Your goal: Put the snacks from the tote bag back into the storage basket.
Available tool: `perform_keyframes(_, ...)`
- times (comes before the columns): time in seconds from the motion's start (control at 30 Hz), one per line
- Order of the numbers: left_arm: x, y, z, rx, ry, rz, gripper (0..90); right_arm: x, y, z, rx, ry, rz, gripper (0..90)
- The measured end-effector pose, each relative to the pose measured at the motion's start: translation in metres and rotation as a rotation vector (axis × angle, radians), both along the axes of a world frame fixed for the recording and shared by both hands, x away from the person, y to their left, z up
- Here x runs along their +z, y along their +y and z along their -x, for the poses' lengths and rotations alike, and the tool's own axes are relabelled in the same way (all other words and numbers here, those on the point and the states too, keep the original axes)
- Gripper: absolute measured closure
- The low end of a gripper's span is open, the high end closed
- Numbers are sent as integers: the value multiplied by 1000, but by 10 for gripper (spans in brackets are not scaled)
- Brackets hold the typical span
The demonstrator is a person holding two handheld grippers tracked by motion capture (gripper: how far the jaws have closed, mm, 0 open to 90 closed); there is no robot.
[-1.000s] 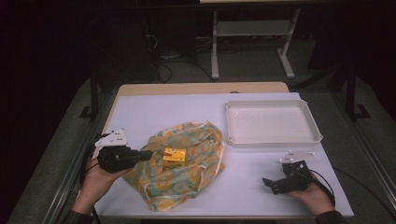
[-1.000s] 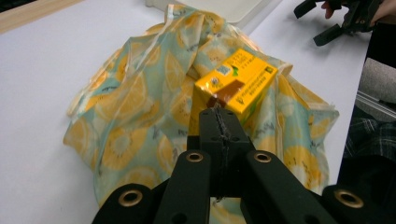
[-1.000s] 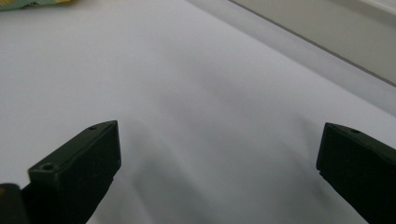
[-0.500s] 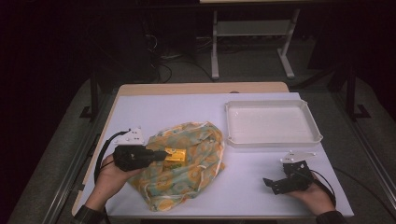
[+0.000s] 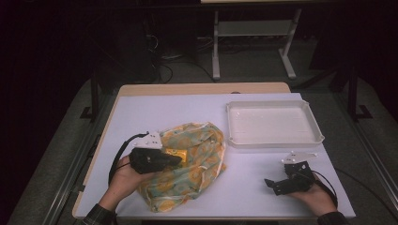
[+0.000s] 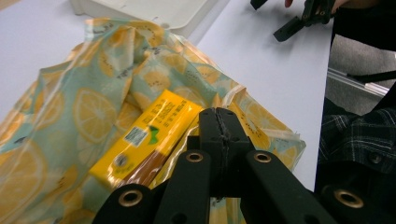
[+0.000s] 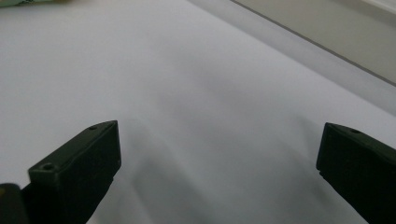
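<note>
L gripper (image 5: 174,161) moved in — jaws closed by yellow pack (image 6: 147,135).

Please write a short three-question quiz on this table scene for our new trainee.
1. True or false: the left tongs are shut.
2. Where does the yellow packet lie? A) in the white tray B) on the lemon-print cloth C) on the bare table
3. How do the right tongs stand?

Key: 1. True, their jaws meet beside the packet. 2. B. 3. Open, with nothing between the jaws, over the bare table.
</note>
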State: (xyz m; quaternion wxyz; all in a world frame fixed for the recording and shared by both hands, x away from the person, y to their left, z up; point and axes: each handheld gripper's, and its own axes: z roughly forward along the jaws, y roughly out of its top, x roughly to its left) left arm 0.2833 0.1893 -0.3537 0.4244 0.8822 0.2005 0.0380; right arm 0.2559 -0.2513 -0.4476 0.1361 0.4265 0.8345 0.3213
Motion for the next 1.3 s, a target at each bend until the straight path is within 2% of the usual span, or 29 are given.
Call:
perform_keyframes(0.1,-2,-5,-1,-6,7,-2,898,0,0,0,-2,-2,1,0)
perform_keyframes(0.3,-3,-14,-4,-13,-7,-25,898,0,0,0,-2,-1,2,0)
perform_keyframes(0.8,-3,-23,-16,9,-17,-30,898,0,-2,0,1,0,4,0)
perform_keyframes(0.93,-3,-25,-20,10,-8,-33,898,0,-2,0,0,2,3,0)
perform_keyframes(1.3,-2,-29,-10,-26,5,-47,898,0,-2,0,-1,1,2,0)
